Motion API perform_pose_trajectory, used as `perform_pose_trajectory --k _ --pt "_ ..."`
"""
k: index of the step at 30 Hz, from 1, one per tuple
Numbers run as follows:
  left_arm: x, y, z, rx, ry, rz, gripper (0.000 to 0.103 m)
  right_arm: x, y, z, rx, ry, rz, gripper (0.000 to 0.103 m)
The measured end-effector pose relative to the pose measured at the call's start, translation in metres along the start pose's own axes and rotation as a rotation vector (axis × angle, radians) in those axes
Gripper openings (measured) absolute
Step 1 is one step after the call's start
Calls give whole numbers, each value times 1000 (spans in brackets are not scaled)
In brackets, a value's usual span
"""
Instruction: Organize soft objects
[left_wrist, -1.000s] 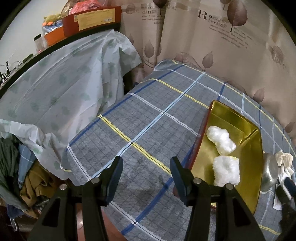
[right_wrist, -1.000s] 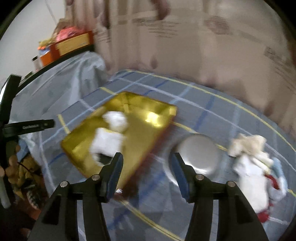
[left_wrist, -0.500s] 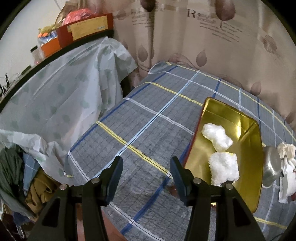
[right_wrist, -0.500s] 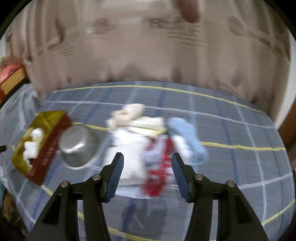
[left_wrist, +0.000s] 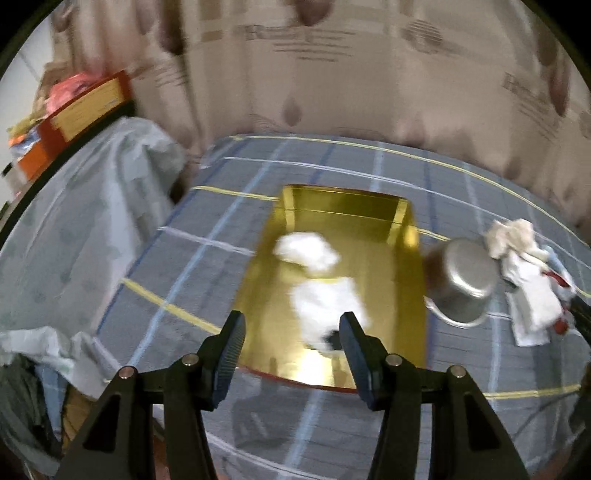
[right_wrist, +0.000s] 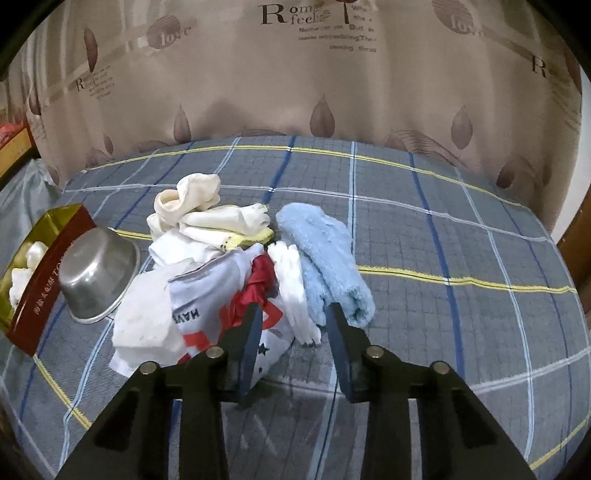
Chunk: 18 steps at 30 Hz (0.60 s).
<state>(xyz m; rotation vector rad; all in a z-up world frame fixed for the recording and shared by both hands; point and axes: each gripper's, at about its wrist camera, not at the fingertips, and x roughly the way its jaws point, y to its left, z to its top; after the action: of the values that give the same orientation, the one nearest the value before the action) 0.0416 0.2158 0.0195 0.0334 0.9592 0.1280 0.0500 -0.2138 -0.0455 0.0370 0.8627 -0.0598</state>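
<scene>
Both tongs are held open, nothing gripped. Right tongs (right_wrist: 291, 317) are poised over the pile's near edge: white gloves (right_wrist: 293, 291) between the fingers, blue towel (right_wrist: 325, 258) just right, printed bag (right_wrist: 221, 314) left, cream socks (right_wrist: 207, 214) beyond. Steel bowl (right_wrist: 96, 275) is seen upside down farther left, touching the gold tray (right_wrist: 48, 254). Left tongs (left_wrist: 291, 332) are aimed at the tray (left_wrist: 347, 206); two white fluffy lumps (left_wrist: 325, 299) lie inside, blurred.

Left wrist view motion-blurred, red cloth (right_wrist: 263, 281) mostly buried
</scene>
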Motion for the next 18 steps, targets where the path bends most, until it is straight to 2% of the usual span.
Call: perform_pose_trajectory --k 9,18 --pt "0 -76 0 137 28 -88 54 18 -5 5 2 -10 24 22" --pt "5 -144 -6 250 78 -208 54 26 -13 7 34 -32 64 21"
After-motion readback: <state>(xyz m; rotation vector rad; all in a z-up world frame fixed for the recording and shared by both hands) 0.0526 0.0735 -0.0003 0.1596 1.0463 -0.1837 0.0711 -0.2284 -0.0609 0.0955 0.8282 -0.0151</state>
